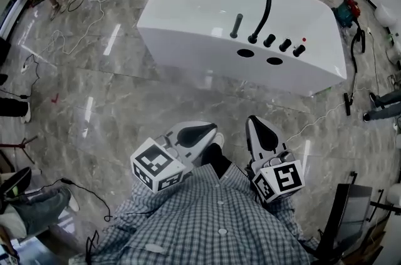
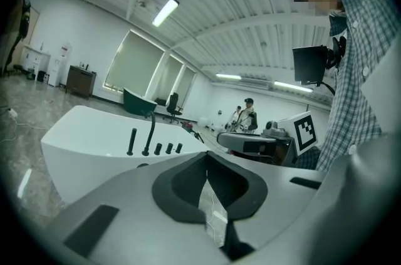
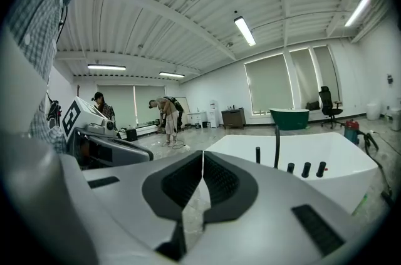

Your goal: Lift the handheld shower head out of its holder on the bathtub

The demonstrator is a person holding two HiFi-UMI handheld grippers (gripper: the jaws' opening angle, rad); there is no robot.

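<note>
Currently: handheld shower head [image 1: 236, 25], black, upright in its holder on the rim of the white bathtub [image 1: 188, 51], just beside the curved spout [image 1: 263, 13]. Left tongs [image 1: 199, 130] and right tongs [image 1: 262, 131]: both closed, empty, well apart from the tub.

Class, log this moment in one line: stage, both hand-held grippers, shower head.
stage: pre-grasp | left hand-held gripper: shut, empty | right hand-held gripper: shut, empty | shower head: upright on bathtub, untouched
</note>
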